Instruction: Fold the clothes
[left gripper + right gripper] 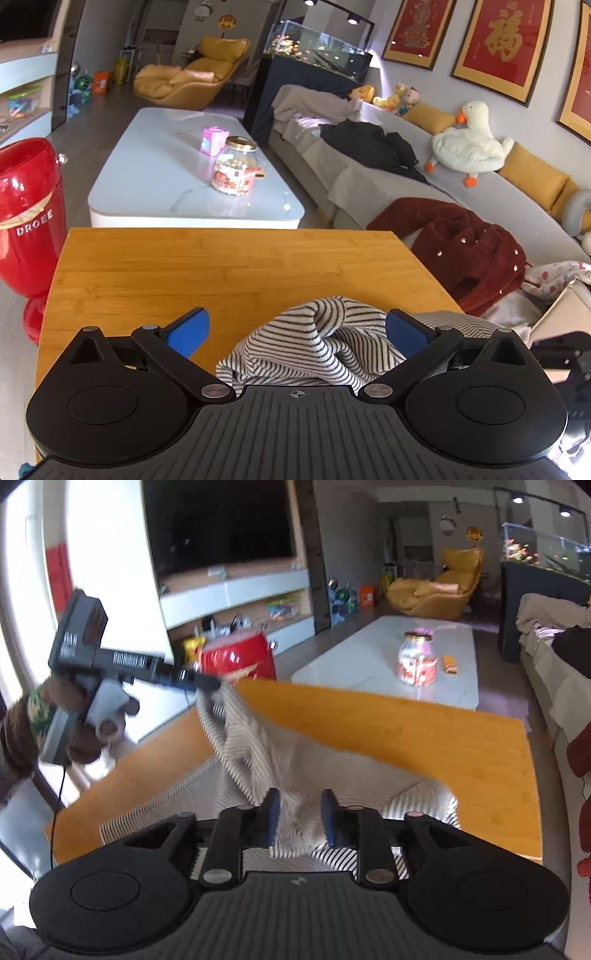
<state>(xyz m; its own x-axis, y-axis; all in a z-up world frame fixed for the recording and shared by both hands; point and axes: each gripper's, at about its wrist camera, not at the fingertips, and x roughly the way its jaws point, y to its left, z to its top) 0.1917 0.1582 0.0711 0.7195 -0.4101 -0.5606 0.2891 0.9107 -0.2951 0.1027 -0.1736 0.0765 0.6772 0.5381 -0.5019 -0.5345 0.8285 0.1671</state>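
Glass jar (235,165) on white coffee table (155,184)

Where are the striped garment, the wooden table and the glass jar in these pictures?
striped garment (314,343), left wrist view, on the bunched folds between the fingers.
wooden table (221,269), left wrist view, on the bare top.
glass jar (234,171), left wrist view, on its body below the lid.

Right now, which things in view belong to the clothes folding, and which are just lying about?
Job in hand: striped garment, wooden table beneath it, left hand-held gripper, right hand-held gripper.

Lying about: glass jar, pink box, red bin, goose plush, dark red coat on the sofa, maybe next.
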